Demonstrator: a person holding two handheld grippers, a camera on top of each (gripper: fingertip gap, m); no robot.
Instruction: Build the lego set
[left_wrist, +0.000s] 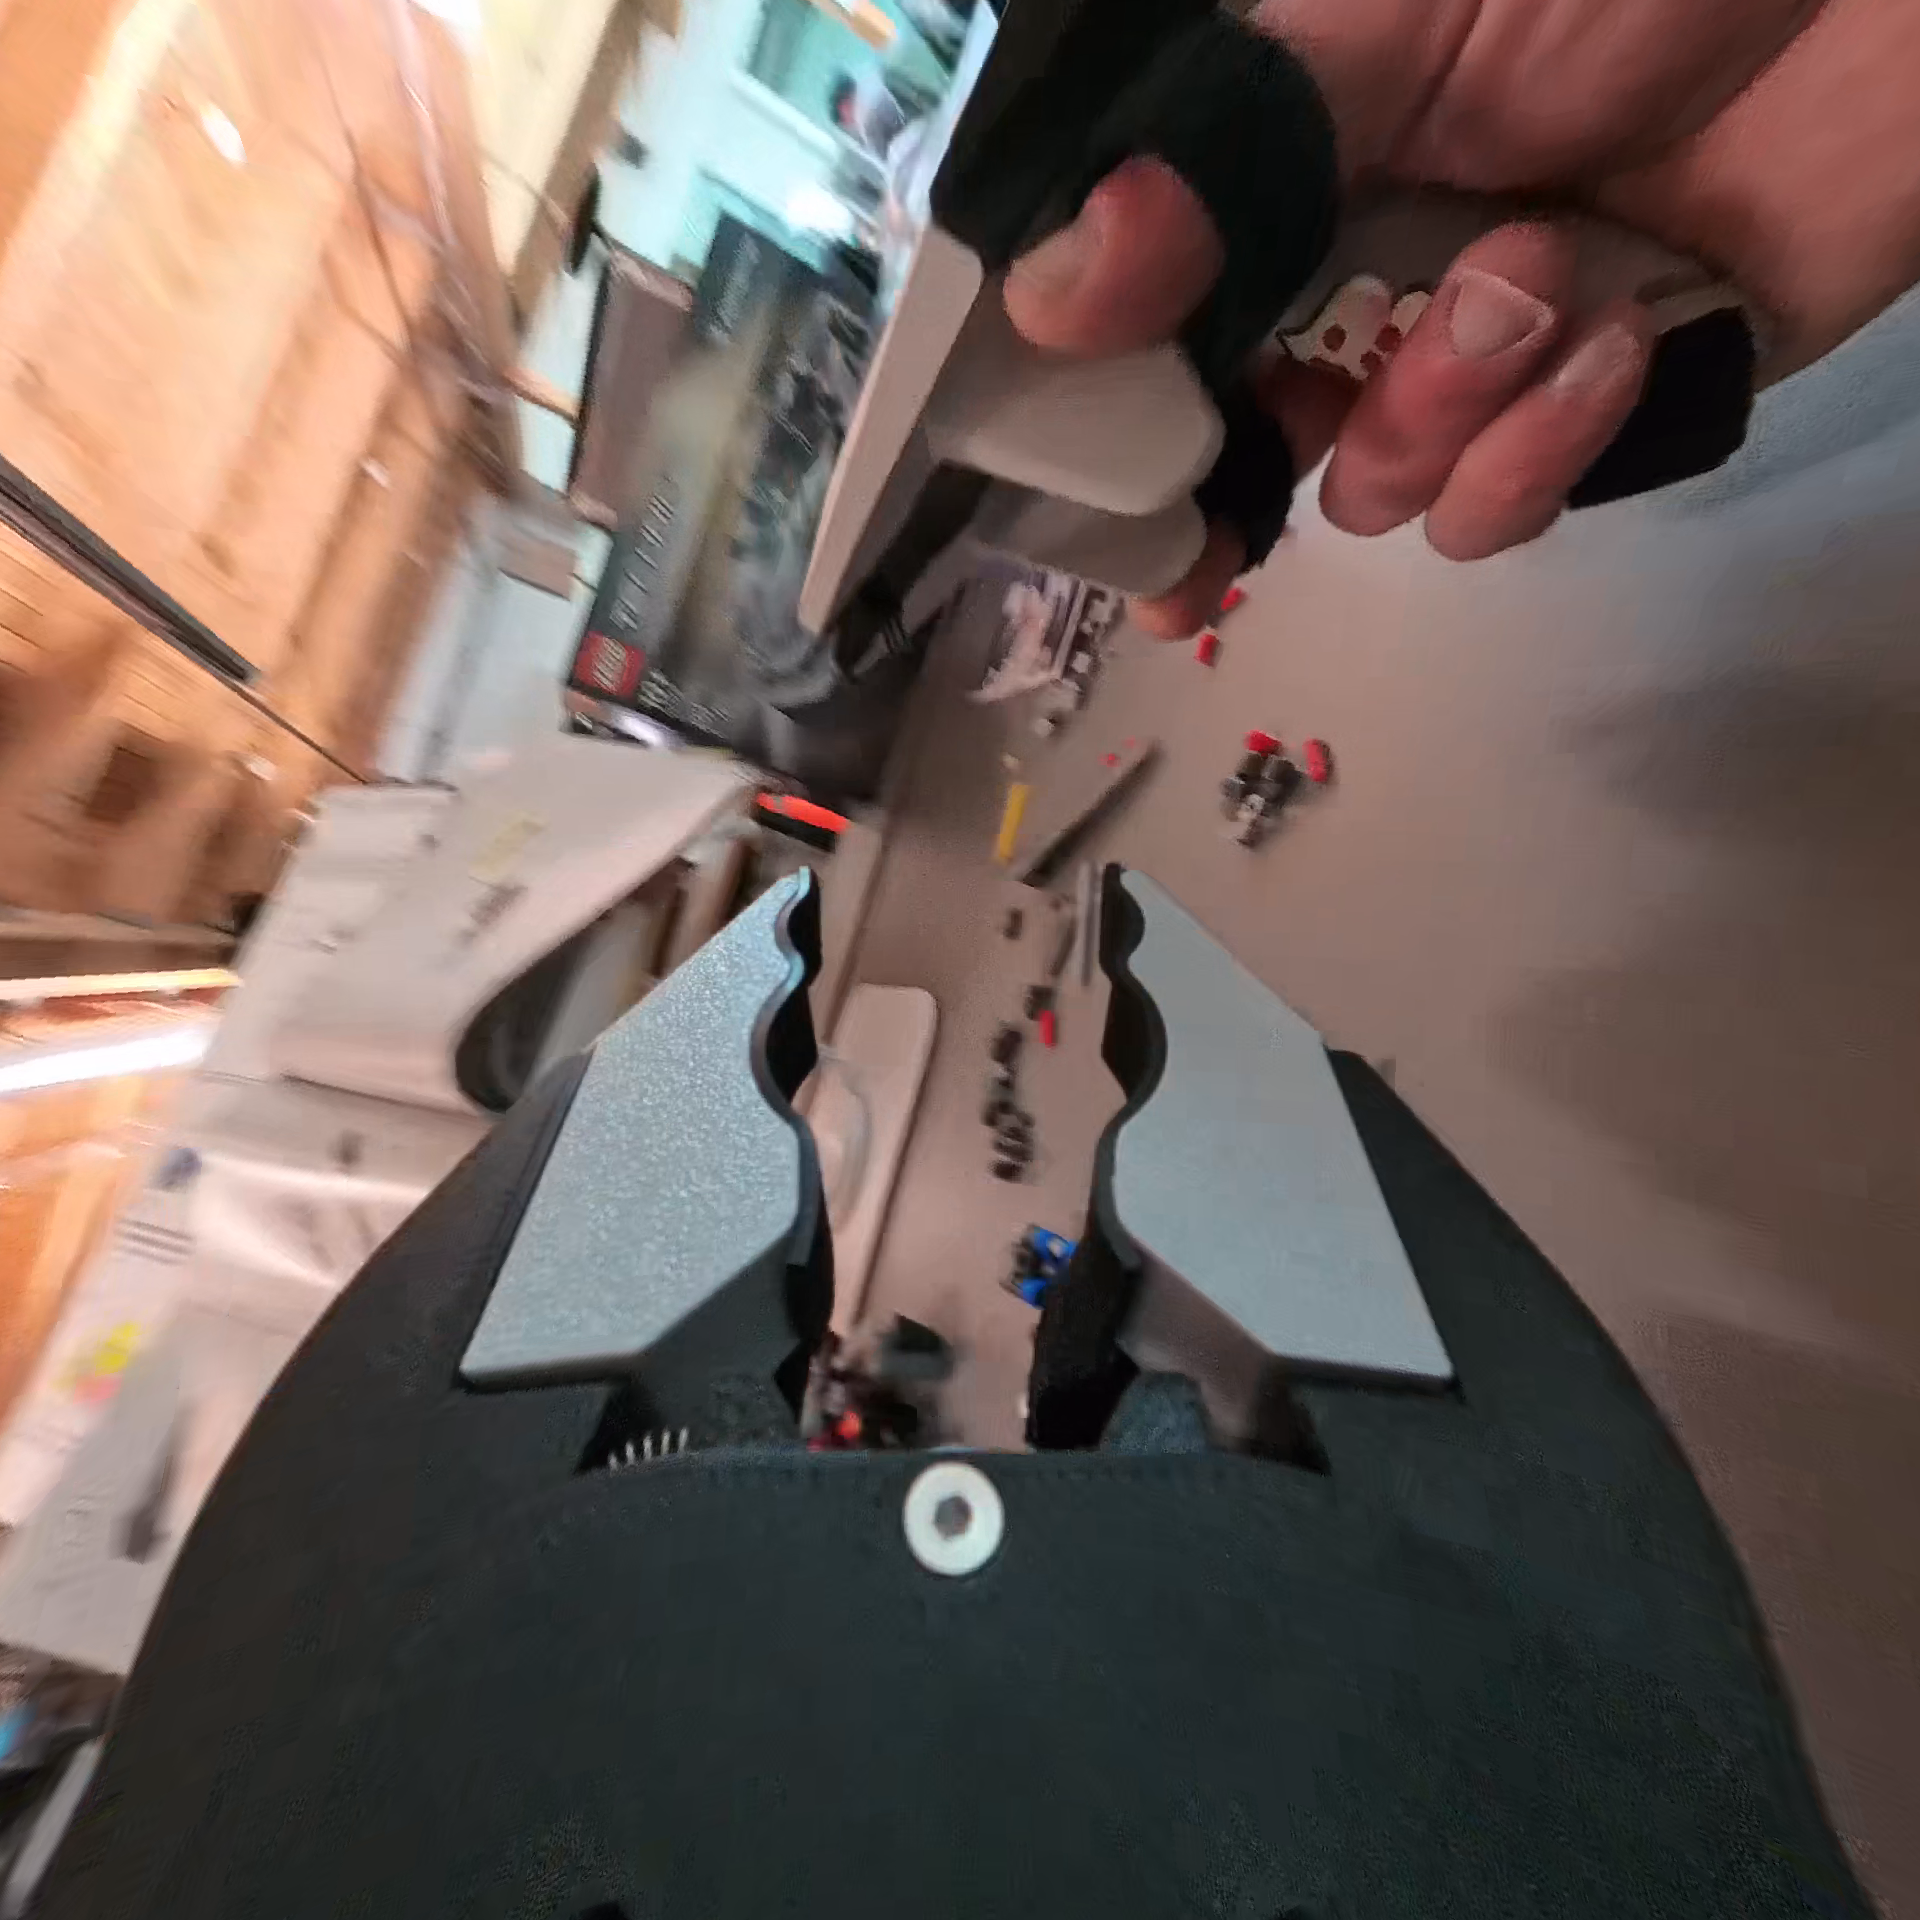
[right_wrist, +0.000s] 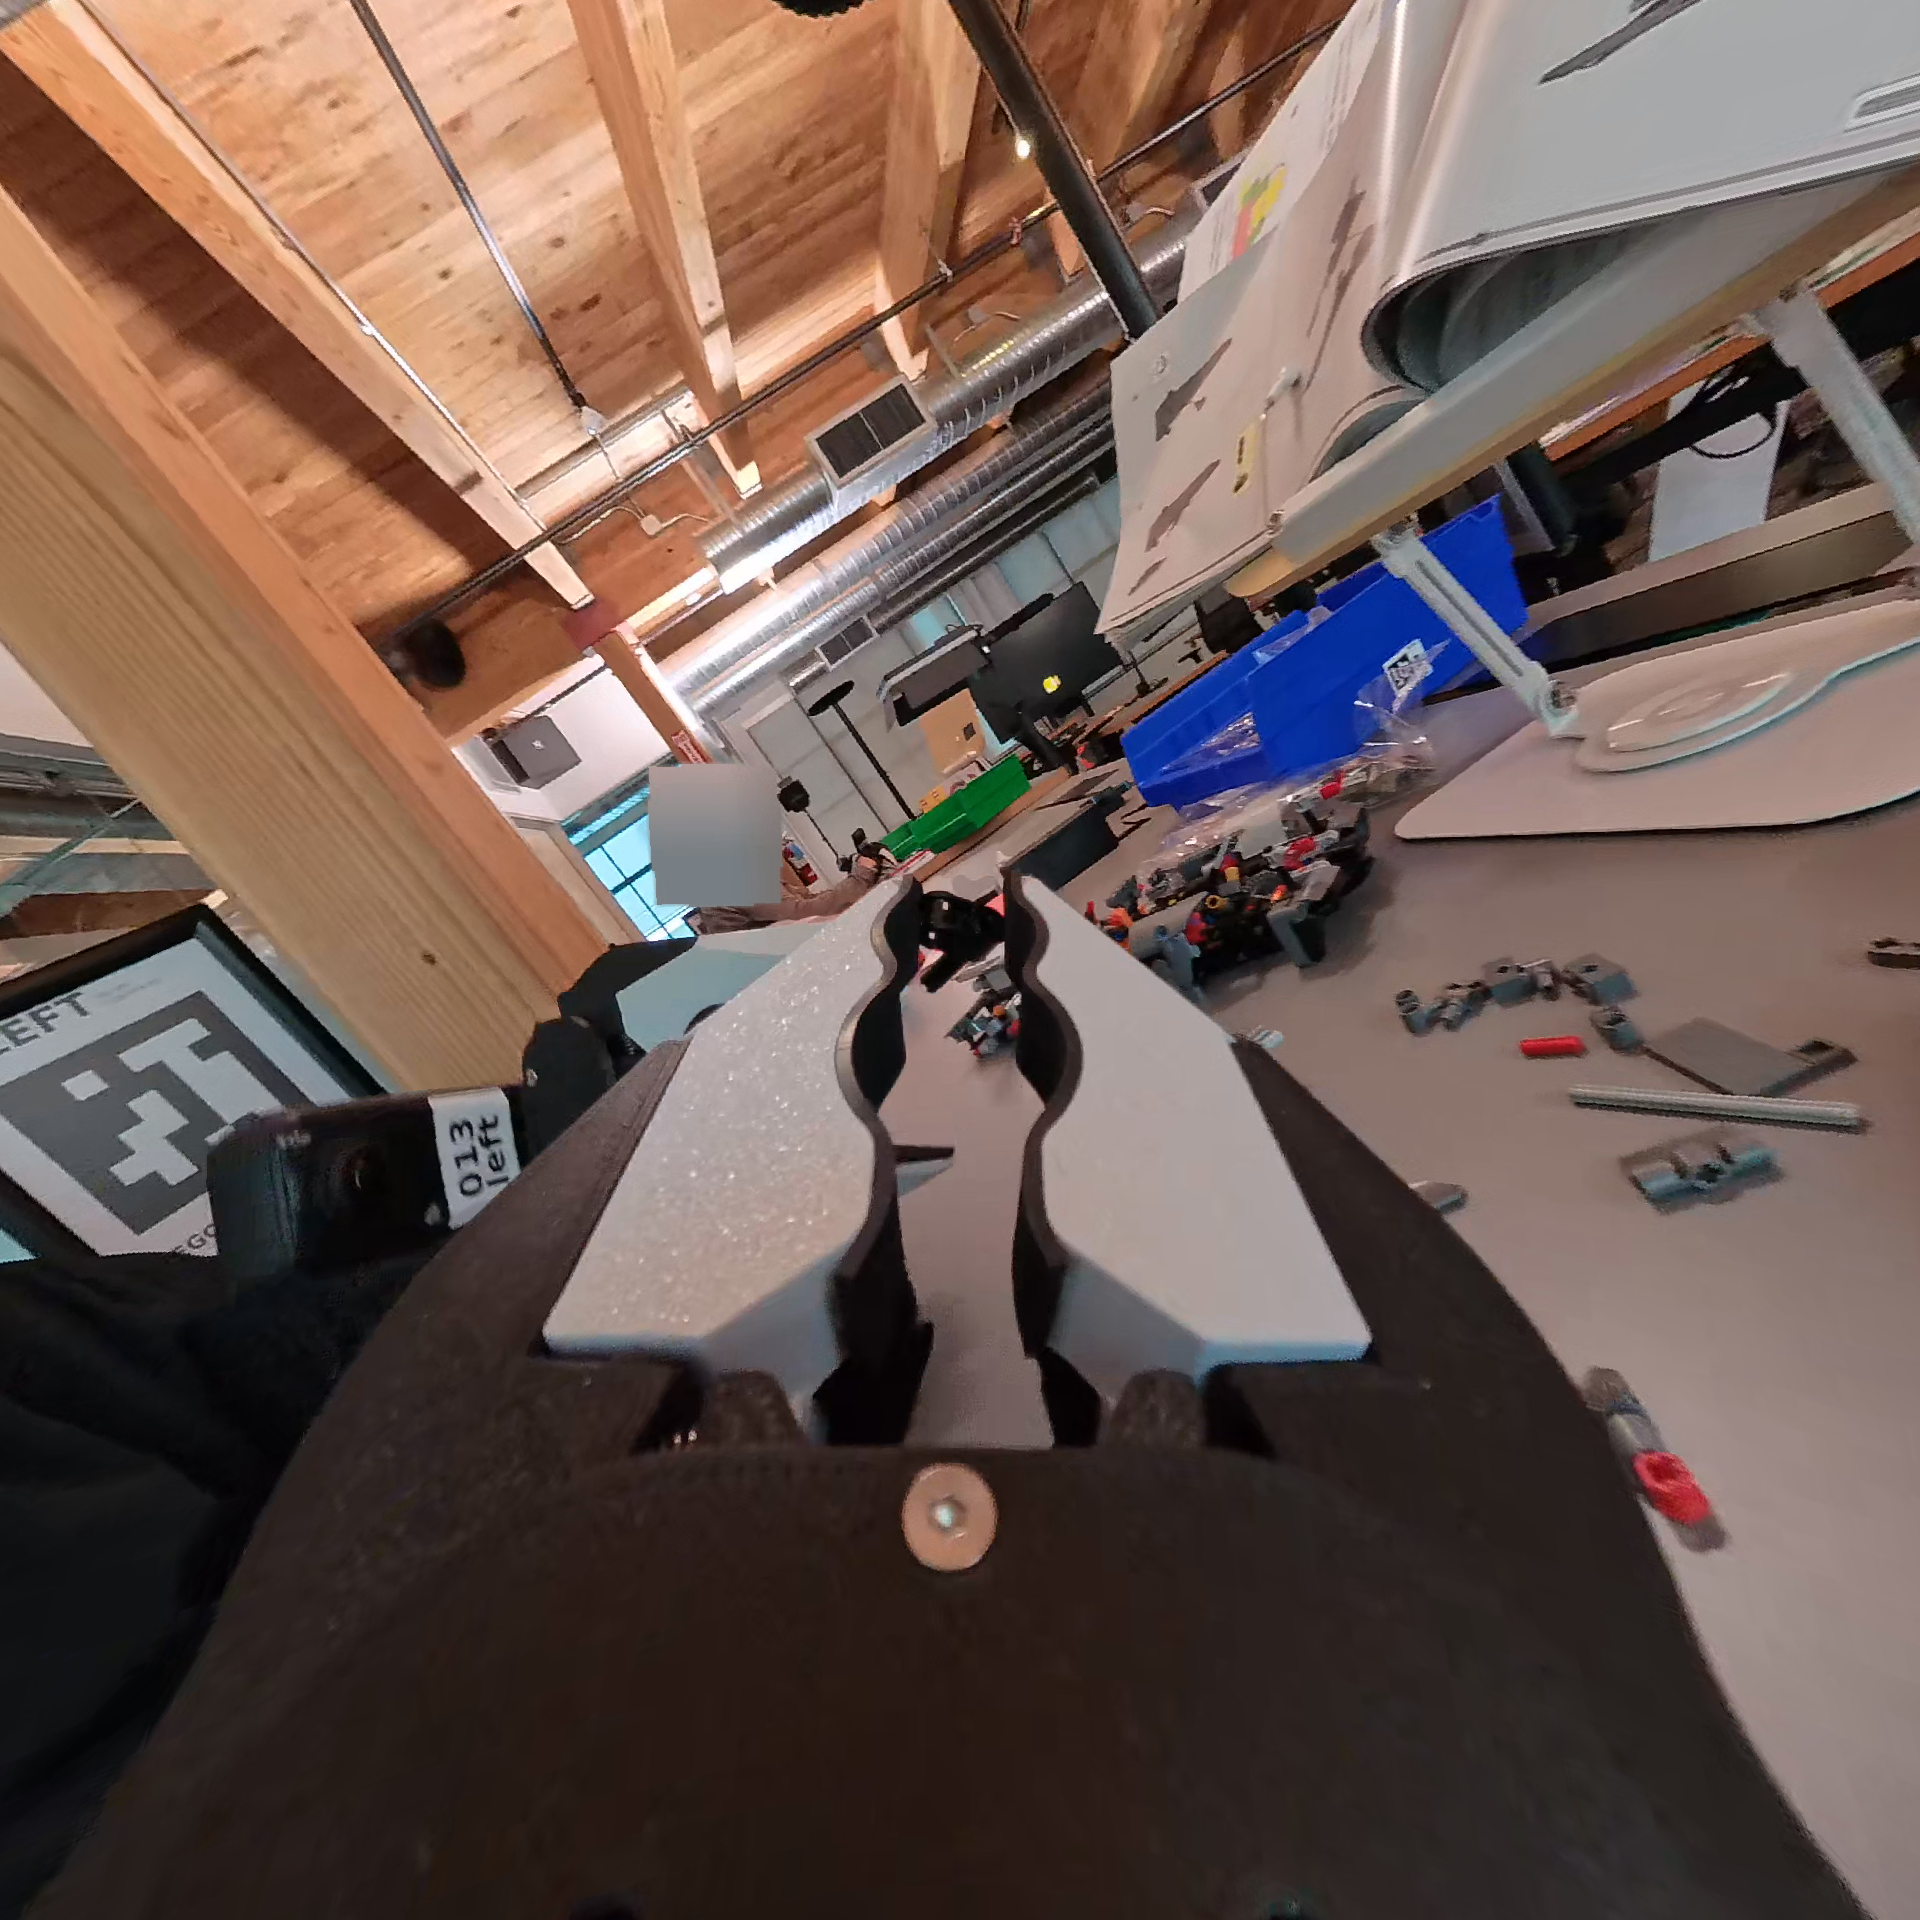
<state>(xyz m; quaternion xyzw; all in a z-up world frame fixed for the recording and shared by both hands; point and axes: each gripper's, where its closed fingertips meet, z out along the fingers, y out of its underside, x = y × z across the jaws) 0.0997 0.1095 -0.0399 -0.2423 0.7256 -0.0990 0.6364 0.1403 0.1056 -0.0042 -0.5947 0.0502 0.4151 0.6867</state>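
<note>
Loose Lego pieces lie on the grey table: a group of grey pieces, a red pin, a long grey beam and a partly built grey assembly. My right gripper is held above the table, its jaws almost closed on a small black piece at the tips. In the blurred left wrist view my left gripper is open and empty, high above the table. A gloved hand holds the right gripper there, with a black piece at its tips.
An open instruction booklet rests on a white stand at the right. Blue bins, a green bin and a bag of parts lie behind. A dark Lego box stands at the table's far side. The left gripper's body is beside my right gripper. Spacing between my two grippers at the tips: around 6 centimeters.
</note>
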